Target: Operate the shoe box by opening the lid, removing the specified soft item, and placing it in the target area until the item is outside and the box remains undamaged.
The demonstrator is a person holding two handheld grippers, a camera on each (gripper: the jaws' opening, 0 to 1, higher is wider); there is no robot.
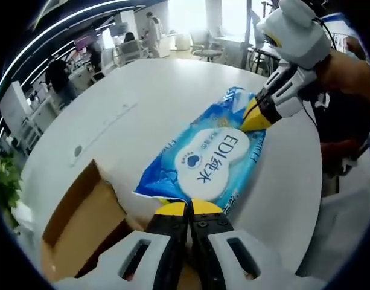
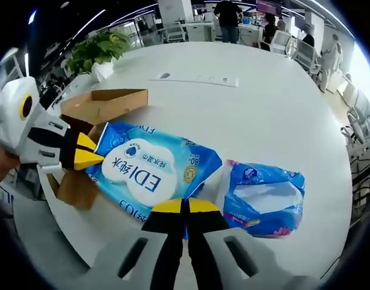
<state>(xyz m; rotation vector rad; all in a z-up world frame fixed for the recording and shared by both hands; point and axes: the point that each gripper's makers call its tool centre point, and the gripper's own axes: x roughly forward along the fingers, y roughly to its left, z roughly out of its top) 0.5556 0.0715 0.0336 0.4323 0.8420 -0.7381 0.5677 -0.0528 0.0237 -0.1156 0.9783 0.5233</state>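
Wet-wipes pack (image 1: 204,158), blue and white with a white flap label, stretches between the two grippers above the white round table (image 1: 142,96) in the left gripper view. Left gripper (image 1: 189,208) rises from the bottom; its yellow-tipped jaws are pressed together on the pack's near edge, so the pack runs straight ahead from the tips. Right gripper (image 1: 255,118) enters from the upper right, held by a person's hand (image 1: 349,74), its yellow tips pinched on the pack's far end. Open cardboard shoe box (image 1: 82,223) lies at lower left, just beside the left jaws, brown inside showing. The pack is outside the box. Office desks and standing people fill the background.

Right gripper view: right gripper (image 2: 185,206) rises from the bottom, jaws closed on the wet-wipes pack's near edge; the pack (image 2: 151,175) extends away and leftward from the tips. Left gripper (image 2: 88,159) comes in from the left, yellow tips clamped on the opposite end of the pack. The cardboard shoe box (image 2: 103,106) sits behind and partly under that end, a flap raised. A second soft pack (image 2: 266,199), blue with a white window, lies on the table (image 2: 263,109) just right of the right jaws, beside the wipes. A potted plant (image 2: 100,51) stands at the table's far left edge; a long white strip (image 2: 194,79) lies further back.
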